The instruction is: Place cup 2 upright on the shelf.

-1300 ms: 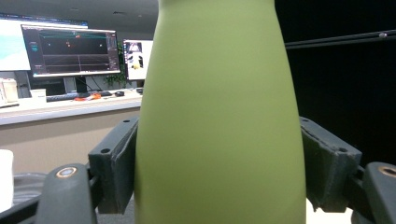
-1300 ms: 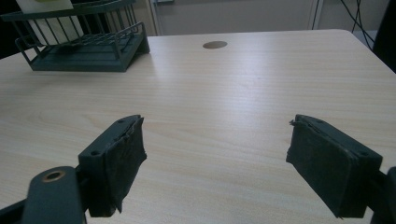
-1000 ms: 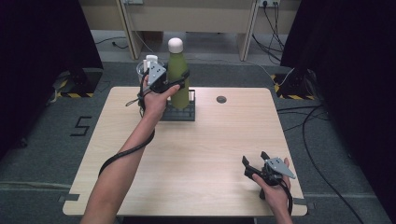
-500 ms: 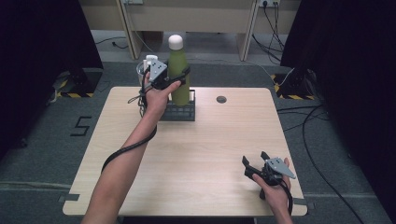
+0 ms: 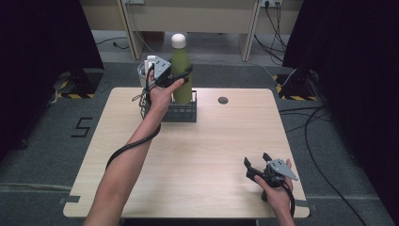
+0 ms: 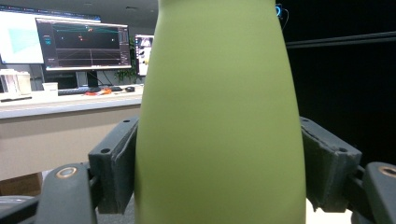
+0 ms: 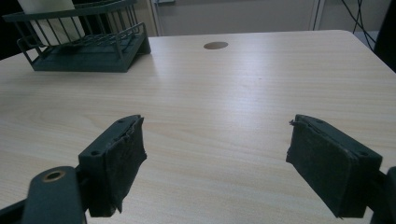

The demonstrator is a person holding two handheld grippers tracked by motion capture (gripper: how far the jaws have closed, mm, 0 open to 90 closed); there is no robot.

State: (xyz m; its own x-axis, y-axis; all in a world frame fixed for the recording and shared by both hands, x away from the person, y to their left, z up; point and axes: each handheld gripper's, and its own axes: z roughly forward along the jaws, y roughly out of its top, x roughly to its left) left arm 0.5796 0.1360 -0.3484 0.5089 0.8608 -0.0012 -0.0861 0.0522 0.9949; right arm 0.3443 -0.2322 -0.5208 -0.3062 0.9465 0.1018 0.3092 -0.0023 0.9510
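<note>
Jaws of the right gripper [image 5: 256,170] stand spread and empty at the table's [image 5: 197,160] near right corner. Farther off, the left gripper [image 5: 181,77] pinches the green bottle [image 5: 180,75] upright above the dark rack [image 5: 181,113].

Rack [image 5: 181,113] blocks far edge; tabletop [image 5: 211,155] open.

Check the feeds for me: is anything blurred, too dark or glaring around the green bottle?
High view: even light, sharp on the table, black at both sides. Left gripper view: the green bottle sits too close, soft and featureless, while the monitors behind glow bright. Right gripper view: crisp wood grain, soft sheen, no harsh glare.
</note>
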